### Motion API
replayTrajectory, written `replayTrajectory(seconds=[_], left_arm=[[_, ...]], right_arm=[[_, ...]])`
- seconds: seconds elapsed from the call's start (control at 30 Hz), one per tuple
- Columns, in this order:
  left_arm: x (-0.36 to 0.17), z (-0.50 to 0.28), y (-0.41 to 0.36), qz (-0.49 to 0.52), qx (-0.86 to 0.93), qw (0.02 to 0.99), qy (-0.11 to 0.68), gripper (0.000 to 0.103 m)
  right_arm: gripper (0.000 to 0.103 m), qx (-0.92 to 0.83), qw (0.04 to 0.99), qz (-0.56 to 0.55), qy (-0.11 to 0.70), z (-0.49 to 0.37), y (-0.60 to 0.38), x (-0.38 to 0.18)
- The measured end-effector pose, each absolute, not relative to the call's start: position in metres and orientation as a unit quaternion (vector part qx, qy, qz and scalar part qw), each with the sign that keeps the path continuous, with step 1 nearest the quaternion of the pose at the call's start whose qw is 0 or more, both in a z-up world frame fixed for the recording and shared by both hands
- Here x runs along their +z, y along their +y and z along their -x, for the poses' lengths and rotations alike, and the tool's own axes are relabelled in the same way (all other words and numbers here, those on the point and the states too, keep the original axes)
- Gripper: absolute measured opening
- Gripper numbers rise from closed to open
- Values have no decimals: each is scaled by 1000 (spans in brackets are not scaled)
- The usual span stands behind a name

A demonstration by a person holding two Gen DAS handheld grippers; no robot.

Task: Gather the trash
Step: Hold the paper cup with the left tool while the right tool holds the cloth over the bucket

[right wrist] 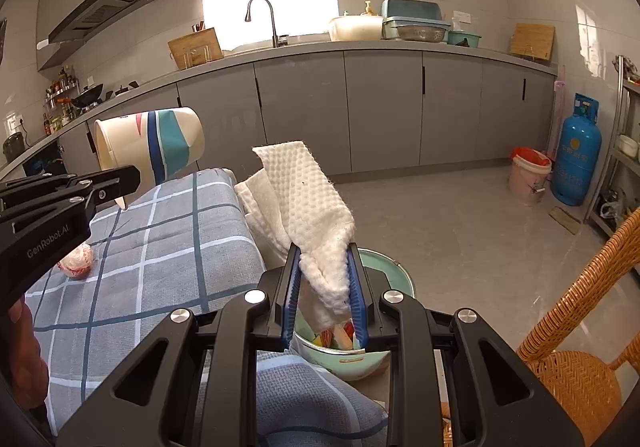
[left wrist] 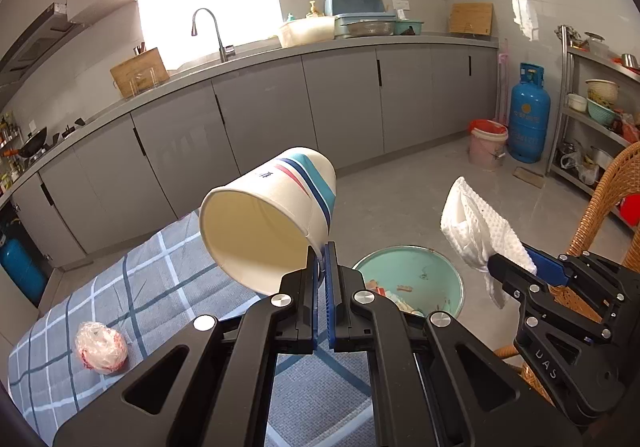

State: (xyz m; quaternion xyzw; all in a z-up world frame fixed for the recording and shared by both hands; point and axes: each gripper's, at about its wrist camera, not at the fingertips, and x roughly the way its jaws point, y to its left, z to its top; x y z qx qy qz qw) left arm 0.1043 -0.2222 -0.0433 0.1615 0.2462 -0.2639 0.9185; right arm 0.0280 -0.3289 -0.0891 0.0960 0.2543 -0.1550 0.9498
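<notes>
Paper makes up both pieces of trash in hand: a striped paper cup [left wrist: 269, 218] and a white dimpled paper towel [right wrist: 308, 215], both carried in the air near the pale green trash bin [left wrist: 444, 267], which stands on the floor just beside the edge of the checked tabletop [left wrist: 160, 287].

The step in hand looks like the carry to the bin, with the drop not yet made. The cup hangs tipped on its side, mouth toward the camera, to the tabletop side of the bin and not yet over it. The towel is held above the bin's near rim in the right wrist view. The next move probably calls for bringing each piece squarely over the bin's mouth, then letting the jaws part so it falls among the scraps already inside.

The left gripper [left wrist: 322, 259] is clamped fully together on the cup's thin rim. The right gripper [right wrist: 326, 279] is closed part-way, pinching the bunched lower end of the towel between its blue pads.

Farther from the bin, a crumpled plastic wrapper [left wrist: 101, 347] lies on the tabletop, likely due for collection afterwards.
</notes>
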Motion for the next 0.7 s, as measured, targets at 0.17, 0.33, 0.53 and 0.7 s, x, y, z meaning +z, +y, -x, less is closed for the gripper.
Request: replayTrajectory(seconds=[0.17, 0.33, 0.53, 0.7], left_arm=[[-43, -104, -229, -165, -270, 917, 244, 4], [-43, -105, -235, -168, -275, 915, 243, 4], [-44, -106, -243, -173, -284, 912, 242, 4], [-46, -109, -248, -174, -290, 909, 243, 4]], right_arm=[[24, -162, 949, -99, 252, -25, -334, -88], [24, -169, 948, -101, 251, -23, -337, -87], [24, -175, 946, -103, 251, -22, -343, -86], [24, -180, 945, -104, 252, -23, -346, -87]])
